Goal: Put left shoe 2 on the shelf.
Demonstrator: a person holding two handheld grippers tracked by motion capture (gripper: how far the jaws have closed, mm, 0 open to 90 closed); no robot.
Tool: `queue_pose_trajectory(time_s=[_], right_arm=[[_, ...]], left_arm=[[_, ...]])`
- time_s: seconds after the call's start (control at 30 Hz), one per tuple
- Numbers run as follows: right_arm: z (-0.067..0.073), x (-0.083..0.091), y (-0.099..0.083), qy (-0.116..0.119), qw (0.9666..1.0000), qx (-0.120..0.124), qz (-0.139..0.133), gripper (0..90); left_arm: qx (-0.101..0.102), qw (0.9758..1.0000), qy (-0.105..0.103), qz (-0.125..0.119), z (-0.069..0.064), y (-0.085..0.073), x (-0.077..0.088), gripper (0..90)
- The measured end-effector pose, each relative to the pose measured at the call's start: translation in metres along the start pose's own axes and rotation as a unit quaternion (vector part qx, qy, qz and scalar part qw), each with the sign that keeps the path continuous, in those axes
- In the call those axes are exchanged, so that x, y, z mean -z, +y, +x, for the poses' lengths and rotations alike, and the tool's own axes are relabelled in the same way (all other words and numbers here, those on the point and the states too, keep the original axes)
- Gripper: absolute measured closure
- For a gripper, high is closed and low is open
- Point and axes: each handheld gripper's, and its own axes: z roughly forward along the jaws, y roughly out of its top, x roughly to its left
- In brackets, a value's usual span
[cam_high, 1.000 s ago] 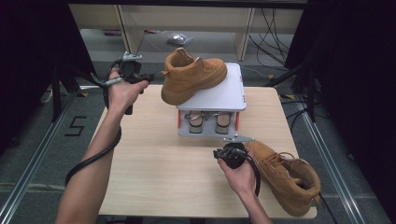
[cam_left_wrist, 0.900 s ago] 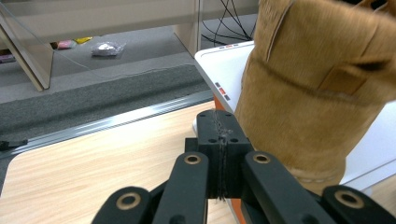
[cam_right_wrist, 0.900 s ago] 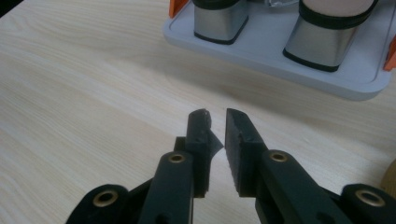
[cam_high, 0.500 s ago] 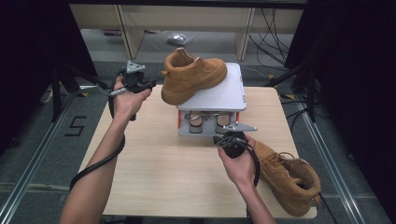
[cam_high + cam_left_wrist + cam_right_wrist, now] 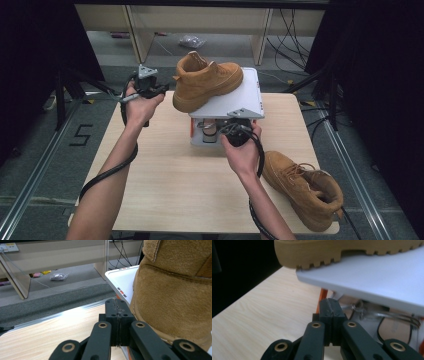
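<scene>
A tan suede boot (image 5: 207, 85) stands on the sloped white top of a small stand (image 5: 247, 97) at the back of the table. My left gripper (image 5: 161, 90) is shut and empty just left of the boot's heel (image 5: 175, 290); its jaws (image 5: 117, 312) are pressed together. My right gripper (image 5: 235, 129) is shut and empty at the stand's front edge. In the right gripper view its closed jaws (image 5: 331, 307) point under the white plate (image 5: 374, 277), below the boot's lugged sole (image 5: 337, 250). A second tan boot (image 5: 305, 190) lies on the table at the front right.
The wooden table (image 5: 165, 175) has bare room at its left and middle. A pair of flat shoes (image 5: 392, 327) sits inside the stand, under the plate. Behind the table are shelf legs, cables and a plastic bag (image 5: 192, 41) on the floor.
My right hand rose from beside the boot on the table and moved to the stand's front edge. My left hand came a little closer to the boot on the stand.
</scene>
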Motion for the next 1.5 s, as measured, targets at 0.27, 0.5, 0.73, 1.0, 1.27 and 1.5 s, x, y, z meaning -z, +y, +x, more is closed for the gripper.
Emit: queue_pose_trajectory(time_s=[0.27,0.5,0.73,1.0,1.27,1.5], right_arm=[[0.006,-0.022,0.024,0.001,0.9998,-0.003,-0.022,90.0],[0.011,-0.041,0.034,0.001,0.9999,-0.006,-0.016,90.0],[0.016,-0.057,0.040,-0.006,0.9998,-0.010,-0.019,90.0],[0.016,-0.063,0.040,-0.012,0.9994,-0.020,-0.025,90.0],[0.016,-0.064,0.040,-0.016,0.9993,-0.022,-0.025,90.0],[0.013,-0.064,0.038,-0.020,0.9990,-0.025,-0.031,90.0]], left_arm=[[-0.006,0.9998,-0.019,0.009,-0.006,-0.005,-0.010,88.9],[-0.001,0.9998,-0.017,0.011,-0.004,-0.006,-0.014,88.9],[-0.002,0.9996,-0.015,0.025,-0.002,-0.010,-0.020,88.9],[-0.018,0.9992,-0.023,0.029,-0.003,-0.009,-0.019,89.4],[-0.016,0.9993,-0.019,0.029,-0.005,-0.009,-0.018,89.7],[-0.020,0.9990,-0.020,0.035,-0.011,-0.009,-0.012,89.8]])
